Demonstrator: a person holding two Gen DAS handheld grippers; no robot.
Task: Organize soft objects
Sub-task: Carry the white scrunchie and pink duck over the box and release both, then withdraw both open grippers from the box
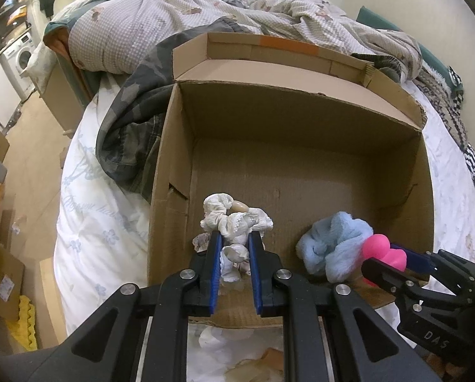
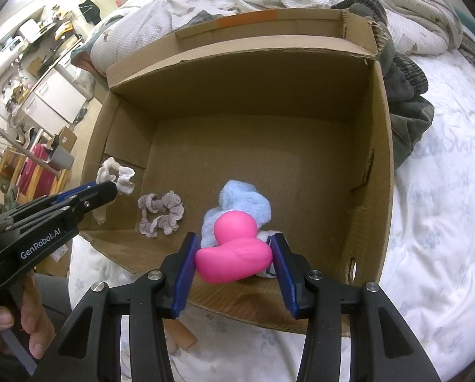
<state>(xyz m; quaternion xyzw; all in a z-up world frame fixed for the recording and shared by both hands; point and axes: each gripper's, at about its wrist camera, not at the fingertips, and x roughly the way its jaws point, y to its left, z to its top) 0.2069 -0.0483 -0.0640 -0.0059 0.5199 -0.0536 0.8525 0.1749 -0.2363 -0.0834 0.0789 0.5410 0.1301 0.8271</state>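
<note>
An open cardboard box (image 1: 301, 121) (image 2: 253, 73) sits on the bed. My left gripper (image 1: 234, 242) is shut on a white scrunchie (image 1: 234, 219) and holds it above the box's near left corner; it also shows in the right wrist view (image 2: 118, 176). My right gripper (image 2: 234, 245) is shut on a pink rubber duck (image 2: 234, 251) over the box's near edge; the duck also shows in the left wrist view (image 1: 382, 250). A fluffy light blue cloth (image 1: 333, 242) (image 2: 240, 203) and a grey-lilac scrunchie (image 2: 161, 215) lie on the box floor.
The box rests on a white flowered bedsheet (image 2: 444, 222). A rumpled duvet (image 1: 173, 16) and a camouflage garment (image 1: 129, 121) lie behind and left of the box. Dark clothing (image 2: 406, 95) lies at its right. Room clutter and a washing machine (image 1: 21, 54) stand far left.
</note>
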